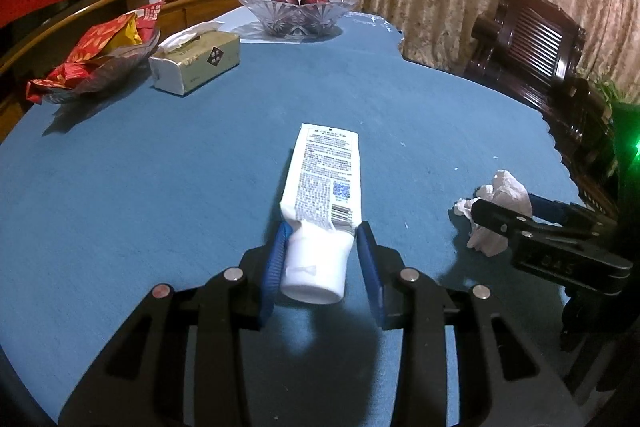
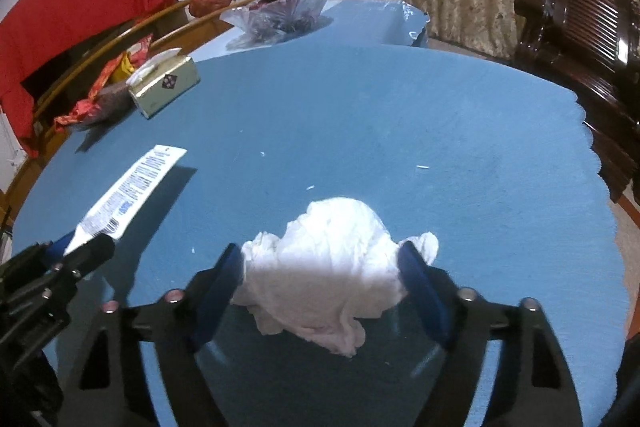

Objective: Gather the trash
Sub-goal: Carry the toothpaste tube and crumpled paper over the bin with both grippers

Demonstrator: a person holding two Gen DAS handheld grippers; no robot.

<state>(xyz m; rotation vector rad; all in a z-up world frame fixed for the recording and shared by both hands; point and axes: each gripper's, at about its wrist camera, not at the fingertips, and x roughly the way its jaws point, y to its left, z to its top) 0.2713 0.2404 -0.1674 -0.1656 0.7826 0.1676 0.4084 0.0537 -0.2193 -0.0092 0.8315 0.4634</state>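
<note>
- The left tool (image 1: 322, 259) grips the capped end of a flattened white plastic tube (image 1: 325, 195), its blue pads (image 1: 276, 267) pressed against both sides; the tube's printed tail points toward the far edge of the round blue tabletop (image 1: 140, 167).
- The right tool (image 2: 322, 279) clamps a crumpled white paper tissue (image 2: 332, 259) near the tabletop's right edge.
- Along the far left edge sit a green tissue box (image 1: 198, 61) and red snack wrappers (image 1: 96, 55); a clear glass fruit bowl (image 1: 298, 11) stands at the far edge.
</note>
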